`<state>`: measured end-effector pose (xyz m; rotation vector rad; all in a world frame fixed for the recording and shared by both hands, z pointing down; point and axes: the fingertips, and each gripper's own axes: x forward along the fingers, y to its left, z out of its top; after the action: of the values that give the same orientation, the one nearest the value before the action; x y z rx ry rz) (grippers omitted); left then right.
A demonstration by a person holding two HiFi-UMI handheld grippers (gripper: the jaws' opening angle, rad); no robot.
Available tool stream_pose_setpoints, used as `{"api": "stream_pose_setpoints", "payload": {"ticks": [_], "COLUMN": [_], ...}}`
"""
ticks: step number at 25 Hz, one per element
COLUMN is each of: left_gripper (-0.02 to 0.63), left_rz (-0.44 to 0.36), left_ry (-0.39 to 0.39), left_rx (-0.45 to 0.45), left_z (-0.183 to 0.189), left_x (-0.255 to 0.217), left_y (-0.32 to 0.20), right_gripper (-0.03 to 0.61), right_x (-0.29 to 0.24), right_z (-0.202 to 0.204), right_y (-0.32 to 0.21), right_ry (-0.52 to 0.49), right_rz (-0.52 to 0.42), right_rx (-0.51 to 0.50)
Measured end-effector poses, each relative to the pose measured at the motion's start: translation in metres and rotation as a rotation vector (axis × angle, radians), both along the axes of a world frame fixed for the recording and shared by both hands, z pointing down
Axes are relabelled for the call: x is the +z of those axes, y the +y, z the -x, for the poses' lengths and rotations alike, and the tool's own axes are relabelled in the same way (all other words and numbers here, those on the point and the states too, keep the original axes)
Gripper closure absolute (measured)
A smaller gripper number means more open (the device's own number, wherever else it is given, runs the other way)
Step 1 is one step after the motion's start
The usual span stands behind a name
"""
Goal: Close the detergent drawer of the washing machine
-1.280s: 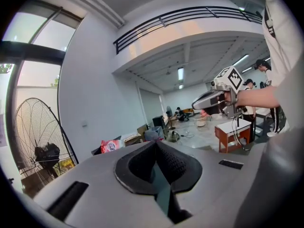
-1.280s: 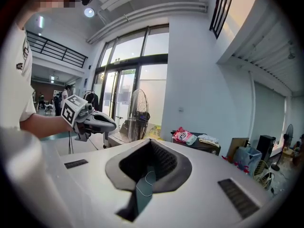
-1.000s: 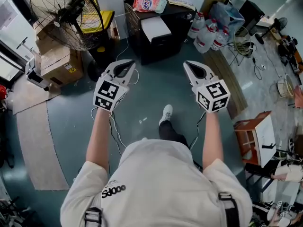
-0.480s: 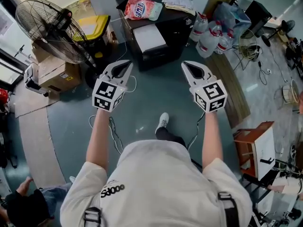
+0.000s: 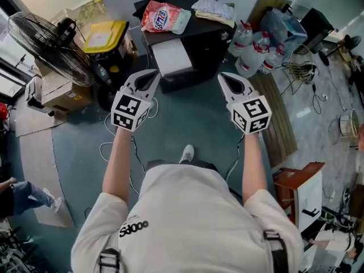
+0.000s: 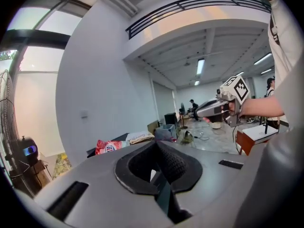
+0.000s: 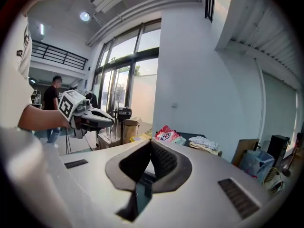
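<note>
Left gripper (image 5: 152, 74) up in front of the chest, jaws pressed together at the tips, nothing between them. Right gripper (image 5: 224, 76) level with it on the other side, jaws likewise closed and empty. Both pointed forward and only slightly down, each held in a bare-armed hand.

And there was the target: the washing machine (image 5: 202, 36), a black box against the pale wall, straight ahead of both grippers. Its detergent drawer (image 5: 170, 56) was a white slab jutting out of the front toward the person, plainly pulled out. In the head view it sat between the two grippers, closer to the left one's side, its near edge just past that gripper's tips. Neither gripper touched it; both gripper views showed the machine across open floor, apart from the jaws.

Now the writing. On the machine's top lay a red and pink detergent bag (image 5: 165, 16) with a blue oval logo carrying white lettering, too small to read. A folded cloth (image 5: 213, 9) lay beside it, no print visible. Each gripper's cube (image 5: 129, 111) bore black-and-white square markers, patterns only, no words. The person's pale shirt (image 5: 187, 220) carried dark lettering near the left shoulder, not sharp enough to spell out. Red-capped water bottles (image 5: 253, 44) stood to the machine's right, labels unreadable, and a yellow-lidded bin (image 5: 105, 36) to its left.
</note>
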<state>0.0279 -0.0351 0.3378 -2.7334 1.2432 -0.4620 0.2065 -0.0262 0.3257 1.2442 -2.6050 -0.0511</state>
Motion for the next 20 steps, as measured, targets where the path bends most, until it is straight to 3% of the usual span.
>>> {"api": "stream_pose_setpoints", "payload": {"ticks": [7,13,20], "left_gripper": [0.595,0.595,0.595], "left_rz": [0.054,0.087,0.115], "left_ry": [-0.004,0.001,-0.008], "left_rx": [-0.031,0.000,0.067], "left_z": [0.003,0.019,0.052], "left_x": [0.022,0.038,0.046], "left_y": [-0.040,-0.076,-0.117], "right_gripper": [0.581,0.580,0.554], "right_x": [0.019,0.041,0.066], "right_z": [-0.007,0.015,0.038], "right_y": [-0.051,-0.080,-0.104], "right_ry": [-0.016,0.016,0.013], "right_rz": [0.012,0.049,0.109], "right_rx": [0.010,0.007,0.128]}}
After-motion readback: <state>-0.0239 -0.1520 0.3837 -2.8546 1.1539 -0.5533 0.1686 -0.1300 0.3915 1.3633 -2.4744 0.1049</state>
